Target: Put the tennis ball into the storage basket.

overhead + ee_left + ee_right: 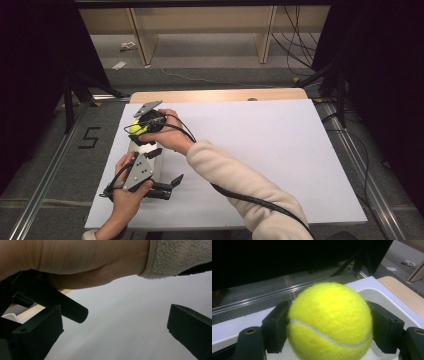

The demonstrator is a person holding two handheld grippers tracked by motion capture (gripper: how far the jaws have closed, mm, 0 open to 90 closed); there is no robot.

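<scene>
Now we carry the fuzzy yellow tennis ball, clamped in the right gripper, over the white plastic tray (left gripper wide, idle); next, lower and release.

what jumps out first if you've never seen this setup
The bright yellow tennis ball, clamped in the right claw above a white tray at the table's left edge. Next, the left claw nearer the person, jaws apart over the white sheet, holding nothing.

Fuzzy yellow tennis ball with white seam, clamped between black jaws, above white tray
</scene>
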